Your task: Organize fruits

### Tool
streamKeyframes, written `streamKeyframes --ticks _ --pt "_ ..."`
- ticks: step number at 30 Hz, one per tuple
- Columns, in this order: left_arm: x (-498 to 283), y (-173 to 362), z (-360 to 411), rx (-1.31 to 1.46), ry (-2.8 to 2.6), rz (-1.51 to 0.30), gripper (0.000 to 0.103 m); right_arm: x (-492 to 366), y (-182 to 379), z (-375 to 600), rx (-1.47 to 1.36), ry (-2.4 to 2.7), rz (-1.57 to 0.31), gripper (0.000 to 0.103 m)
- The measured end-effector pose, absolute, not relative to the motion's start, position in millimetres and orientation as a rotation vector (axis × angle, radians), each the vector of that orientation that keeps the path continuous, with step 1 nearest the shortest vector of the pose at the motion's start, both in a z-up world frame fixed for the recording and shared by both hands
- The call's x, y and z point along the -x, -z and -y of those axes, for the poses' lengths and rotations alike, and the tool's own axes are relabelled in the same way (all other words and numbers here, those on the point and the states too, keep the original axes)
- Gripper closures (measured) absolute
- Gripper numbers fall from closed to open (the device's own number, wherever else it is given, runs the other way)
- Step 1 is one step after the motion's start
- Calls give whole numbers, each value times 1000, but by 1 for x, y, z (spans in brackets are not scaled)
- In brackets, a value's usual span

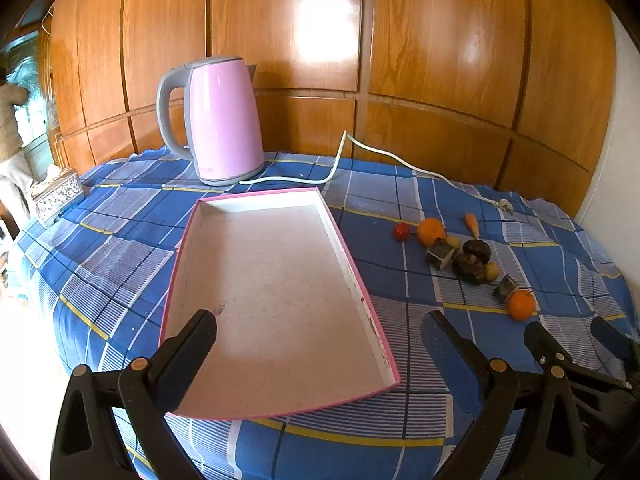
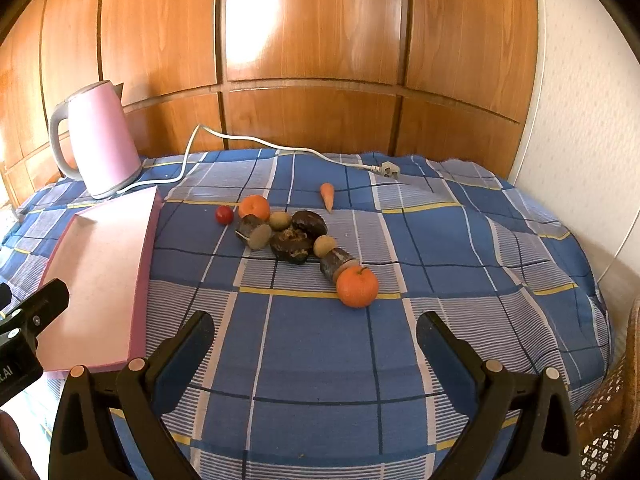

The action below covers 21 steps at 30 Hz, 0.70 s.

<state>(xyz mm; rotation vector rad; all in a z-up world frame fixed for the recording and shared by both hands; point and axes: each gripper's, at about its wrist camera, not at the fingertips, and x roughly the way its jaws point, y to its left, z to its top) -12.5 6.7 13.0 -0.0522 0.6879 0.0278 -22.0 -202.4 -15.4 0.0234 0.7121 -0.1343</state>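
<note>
the left gripper (image 1: 320, 332) was spread wide and held nothing. it hung over the near end of the pink tray (image 1: 208, 264), which lay flat on the blue checked cloth (image 1: 400, 208) and had nothing in it. the right gripper (image 2: 316, 332) was spread wide too, with nothing between its fingers. it hung above bare cloth, near the front of the table.

the fruits sat in a little bunch on the cloth to the right of the tray, apart from it. the near orange (image 2: 357, 286) was closest to the right gripper and touched a dark cut piece (image 2: 336, 264). the far orange (image 2: 254, 207) sat at the back of the bunch, with a small red tomato (image 2: 224, 215) just beside it on the left. dark lumpy fruits (image 2: 294, 242) and small green-yellow ones (image 2: 279, 220) crowded in the middle, touching each other. a small carrot (image 2: 327, 196) lay alone behind them.

a pink kettle (image 1: 224, 120) stood upright behind the tray, and its white cord (image 1: 360, 148) ran loose across the cloth with the plug (image 2: 386, 169) lying near the wooden wall (image 1: 320, 40).
</note>
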Motion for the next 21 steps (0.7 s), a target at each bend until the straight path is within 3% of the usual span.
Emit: streamKeyframes --ticks 21 --pt "13 -12 -2 48 -15 -699 0 24 17 208 -41 139 -712 0"
